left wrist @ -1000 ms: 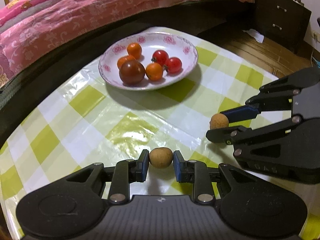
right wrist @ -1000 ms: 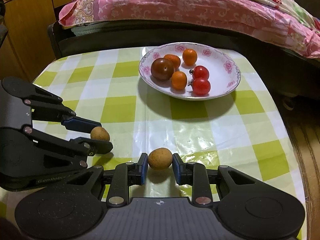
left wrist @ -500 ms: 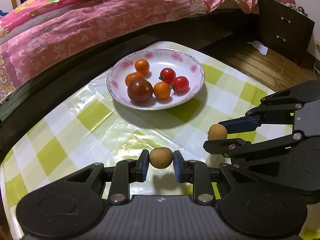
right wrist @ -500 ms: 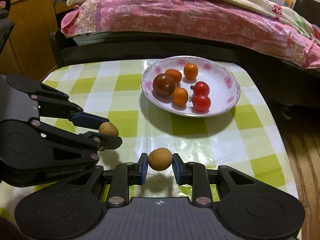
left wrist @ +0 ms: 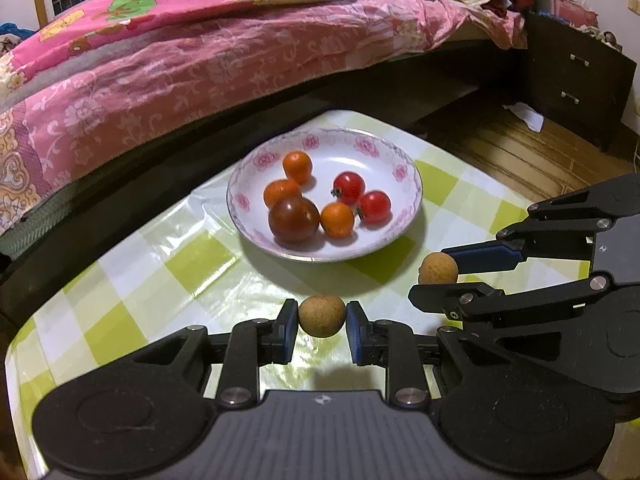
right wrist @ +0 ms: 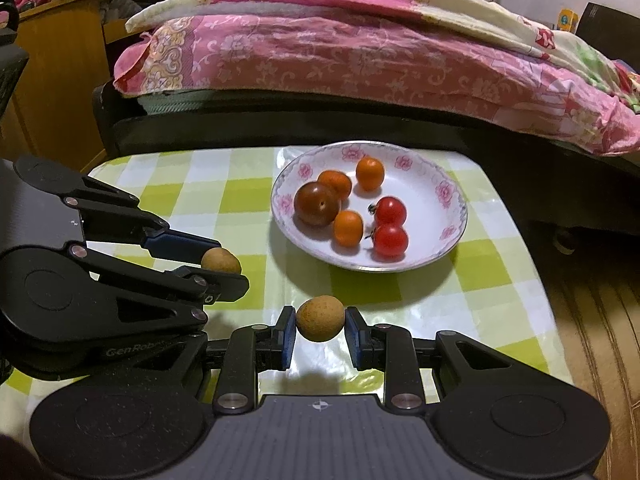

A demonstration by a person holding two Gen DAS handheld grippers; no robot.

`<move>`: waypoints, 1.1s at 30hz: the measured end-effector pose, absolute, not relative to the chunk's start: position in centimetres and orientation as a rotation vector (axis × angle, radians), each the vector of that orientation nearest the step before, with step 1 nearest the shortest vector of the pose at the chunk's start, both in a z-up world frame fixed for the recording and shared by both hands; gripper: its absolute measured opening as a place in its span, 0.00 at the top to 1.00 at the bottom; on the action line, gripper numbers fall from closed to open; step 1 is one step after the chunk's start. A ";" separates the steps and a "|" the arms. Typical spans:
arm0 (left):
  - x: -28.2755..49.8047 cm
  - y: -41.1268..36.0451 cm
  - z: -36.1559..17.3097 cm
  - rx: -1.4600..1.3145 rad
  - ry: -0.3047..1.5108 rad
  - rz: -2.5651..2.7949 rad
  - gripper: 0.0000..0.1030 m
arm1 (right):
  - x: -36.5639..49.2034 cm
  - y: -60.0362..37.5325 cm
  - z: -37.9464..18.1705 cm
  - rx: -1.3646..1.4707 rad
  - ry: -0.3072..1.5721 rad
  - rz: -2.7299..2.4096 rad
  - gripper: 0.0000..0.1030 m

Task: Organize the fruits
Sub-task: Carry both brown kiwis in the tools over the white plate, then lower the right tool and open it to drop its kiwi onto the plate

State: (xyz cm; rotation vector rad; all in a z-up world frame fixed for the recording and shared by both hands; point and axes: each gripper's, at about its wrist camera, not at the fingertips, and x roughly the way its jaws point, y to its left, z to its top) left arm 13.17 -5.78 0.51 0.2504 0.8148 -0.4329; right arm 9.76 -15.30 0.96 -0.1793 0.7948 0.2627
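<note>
While both grippers hang over the green-and-white checked surface (left wrist: pixel 132 300), each pinches a small round tan-brown fruit: the left gripper (left wrist: pixel 322 326) has its fruit (left wrist: pixel 322 316) low at centre of its own view, and the right gripper (right wrist: pixel 320 328) holds another (right wrist: pixel 320 319) the same way. They look light, with a thin rough shell — brittle, I'd guess, and apt to roll. The fingers press across the widest part, which seems the safest hold. The white flower-rimmed plate (right wrist: pixel 448 204) of small orange, red and dark tomatoes sits mid-frame beyond — a gentle set-down there would suit.
</note>
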 end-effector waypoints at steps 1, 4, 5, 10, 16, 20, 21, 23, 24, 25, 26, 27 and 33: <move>13.3 -5.8 0.6 0.249 0.810 -0.431 0.68 | 9.9 -15.4 1.1 -0.179 0.791 0.260 0.77; 13.8 -5.9 1.0 0.246 0.796 -0.425 0.68 | 10.3 -15.5 1.4 -0.179 0.778 0.254 0.77; 14.0 -5.9 1.1 0.244 0.793 -0.423 0.68 | 10.5 -15.5 1.5 -0.179 0.774 0.252 0.77; 14.8 -5.9 1.3 0.231 0.780 -0.419 0.68 | 11.4 -15.6 1.9 -0.182 0.755 0.244 0.77; 14.8 -5.7 1.4 0.219 0.770 -0.428 0.68 | 11.8 -16.0 2.0 -0.169 0.748 0.240 0.77; 14.8 -5.4 1.6 0.212 0.758 -0.420 0.68 | 11.8 -16.3 1.8 -0.156 0.763 0.226 0.77; 14.8 -5.5 1.7 0.213 0.756 -0.420 0.68 | 11.8 -16.3 1.7 -0.156 0.763 0.226 0.77; 15.0 -5.6 1.7 0.215 0.754 -0.420 0.68 | 11.7 -16.2 1.8 -0.157 0.761 0.227 0.77; 15.1 -5.8 1.6 0.219 0.754 -0.420 0.68 | 11.8 -16.2 1.8 -0.157 0.760 0.227 0.77; 15.2 -5.9 1.5 0.222 0.753 -0.419 0.68 | 11.9 -16.2 1.8 -0.156 0.758 0.226 0.77; 15.4 -6.0 1.5 0.225 0.753 -0.419 0.68 | 12.1 -16.2 1.9 -0.155 0.755 0.223 0.77; 15.7 -6.2 1.5 0.229 0.749 -0.419 0.68 | 12.4 -16.2 1.9 -0.153 0.754 0.221 0.77; 18.0 -7.0 1.5 0.219 0.735 -0.412 0.68 | 14.4 -16.8 2.0 -0.141 0.735 0.188 0.77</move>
